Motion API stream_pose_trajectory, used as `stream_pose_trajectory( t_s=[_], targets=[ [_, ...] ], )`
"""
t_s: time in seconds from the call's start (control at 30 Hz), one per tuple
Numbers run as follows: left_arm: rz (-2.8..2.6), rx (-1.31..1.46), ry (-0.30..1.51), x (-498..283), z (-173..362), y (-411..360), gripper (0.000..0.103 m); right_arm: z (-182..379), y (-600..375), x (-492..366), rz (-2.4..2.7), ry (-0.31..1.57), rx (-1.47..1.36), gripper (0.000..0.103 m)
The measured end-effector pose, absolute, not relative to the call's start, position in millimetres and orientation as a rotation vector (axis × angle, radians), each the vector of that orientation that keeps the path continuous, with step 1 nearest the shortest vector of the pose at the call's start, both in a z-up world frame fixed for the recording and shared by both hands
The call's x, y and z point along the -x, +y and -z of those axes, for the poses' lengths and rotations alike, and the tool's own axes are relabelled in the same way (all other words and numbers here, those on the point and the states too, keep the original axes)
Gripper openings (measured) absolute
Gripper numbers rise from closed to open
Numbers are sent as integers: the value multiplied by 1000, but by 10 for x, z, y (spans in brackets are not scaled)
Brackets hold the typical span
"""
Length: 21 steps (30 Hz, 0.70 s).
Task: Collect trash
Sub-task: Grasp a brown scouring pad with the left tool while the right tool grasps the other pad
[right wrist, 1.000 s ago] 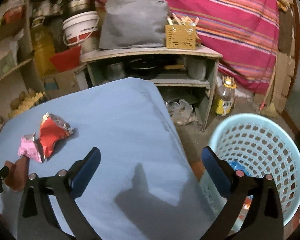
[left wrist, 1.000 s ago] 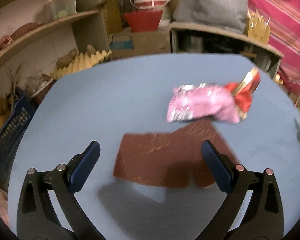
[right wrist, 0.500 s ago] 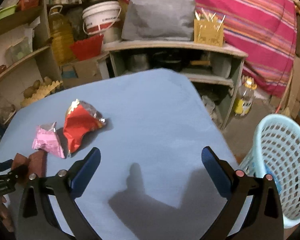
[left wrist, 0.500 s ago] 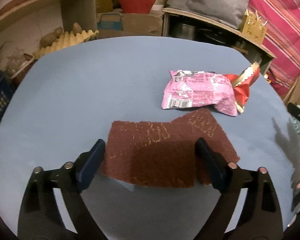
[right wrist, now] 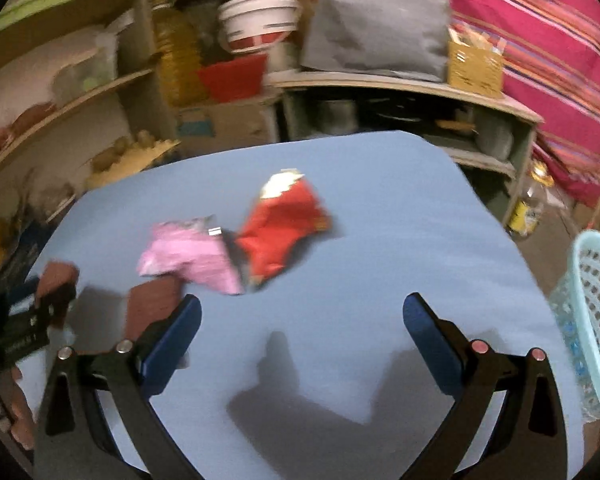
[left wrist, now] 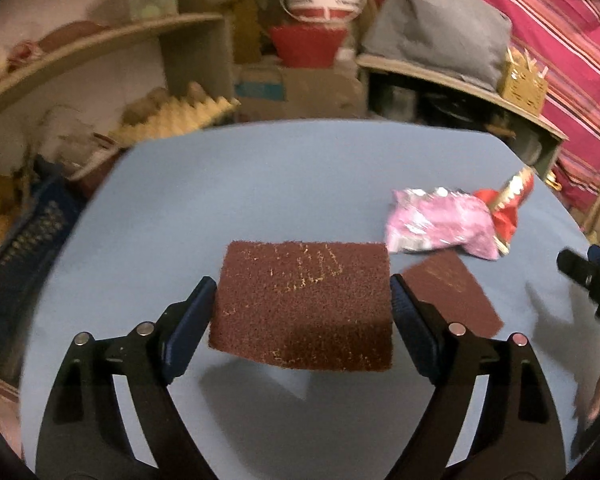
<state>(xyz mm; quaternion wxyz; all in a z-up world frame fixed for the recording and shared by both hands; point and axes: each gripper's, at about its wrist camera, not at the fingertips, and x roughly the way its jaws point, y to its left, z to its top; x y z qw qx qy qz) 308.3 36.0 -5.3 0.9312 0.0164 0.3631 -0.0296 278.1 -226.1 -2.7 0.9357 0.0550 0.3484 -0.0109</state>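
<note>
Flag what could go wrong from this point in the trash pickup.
The left tongs pinch the brown scrub pad only by its edges, lifted off the blue table; it could sag and slip out. The basket sits past the table's far side, and the right tongs lie in between.

Between the jaws of the left gripper (left wrist: 302,312) sits a scouring pad (left wrist: 304,304), raised off the table (left wrist: 236,184). Right of those jaws a second pad (left wrist: 456,292) lies on the table; beyond it lie two wrappers (left wrist: 440,226), side by side. Right of the right gripper (right wrist: 302,340) stands a basket (right wrist: 592,320), off the table.
</note>
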Motion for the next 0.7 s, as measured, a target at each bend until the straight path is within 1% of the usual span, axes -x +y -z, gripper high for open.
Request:
stream_pose_trajectory(
  t_s=[0.3, 0.7],
  targets=[
    [-22, -25, 682, -2914, -88, 832, 84, 130, -1518, -2827, -37, 749, 30, 98],
    [-62, 30, 697, -2833, -50, 1266, 84, 277, -1107, -2934, -35, 852, 81, 98]
  ],
)
